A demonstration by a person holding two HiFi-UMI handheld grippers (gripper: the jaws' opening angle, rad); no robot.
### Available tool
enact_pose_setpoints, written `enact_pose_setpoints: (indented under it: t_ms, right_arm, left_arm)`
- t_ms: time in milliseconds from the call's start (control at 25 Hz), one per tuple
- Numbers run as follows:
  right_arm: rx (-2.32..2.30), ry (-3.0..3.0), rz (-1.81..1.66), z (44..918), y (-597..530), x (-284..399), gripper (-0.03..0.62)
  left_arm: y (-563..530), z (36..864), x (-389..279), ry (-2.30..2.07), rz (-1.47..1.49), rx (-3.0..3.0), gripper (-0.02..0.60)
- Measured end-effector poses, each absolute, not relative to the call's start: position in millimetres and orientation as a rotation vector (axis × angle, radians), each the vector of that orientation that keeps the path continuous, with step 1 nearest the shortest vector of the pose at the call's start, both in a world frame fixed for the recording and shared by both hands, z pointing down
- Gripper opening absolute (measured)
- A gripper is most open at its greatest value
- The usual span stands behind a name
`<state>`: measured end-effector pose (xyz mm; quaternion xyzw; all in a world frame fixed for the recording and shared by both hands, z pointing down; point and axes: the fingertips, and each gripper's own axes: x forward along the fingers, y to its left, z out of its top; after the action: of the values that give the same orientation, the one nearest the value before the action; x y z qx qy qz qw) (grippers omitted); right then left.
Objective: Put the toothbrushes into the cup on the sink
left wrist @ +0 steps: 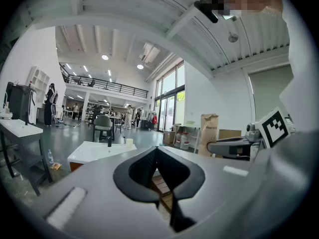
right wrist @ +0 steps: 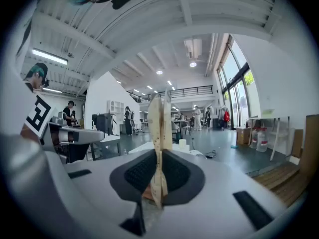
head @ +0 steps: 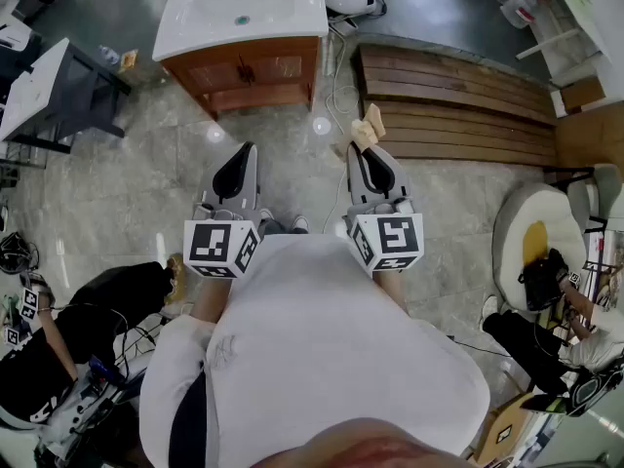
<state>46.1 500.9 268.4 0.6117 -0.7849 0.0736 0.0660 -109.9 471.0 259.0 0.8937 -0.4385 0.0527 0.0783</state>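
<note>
Two toothbrushes (right wrist: 160,118), likely light, stiff, slippery, clenched by handles in right gripper (right wrist: 159,156), short of sink (head: 185,27); left gripper (left wrist: 157,151) closed, empty.

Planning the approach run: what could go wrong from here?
1. The toothbrushes stick far out past the right tongs; they could pivot or slip on the way.
2. The cup stands at the sink's back edge; a long reach could knock it.
3. A cable lies on the floor toward the sink; trip hazard.
</note>
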Motion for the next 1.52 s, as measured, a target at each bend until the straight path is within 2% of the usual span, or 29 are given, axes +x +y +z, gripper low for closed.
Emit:
enact_pose_setpoints:
  t_ms: [920,1520]
  right_arm:
    - [1.888,-2.414,0.139,258,489,50,0.038]
    - [1.876,-2.391,0.159,263,472,32,0.038]
  left_arm:
    - [461,250,-98,-1.283,0.092,2.757,-0.003]
    - [442,257,-117,-1.255,0.091,2.743,-0.003]
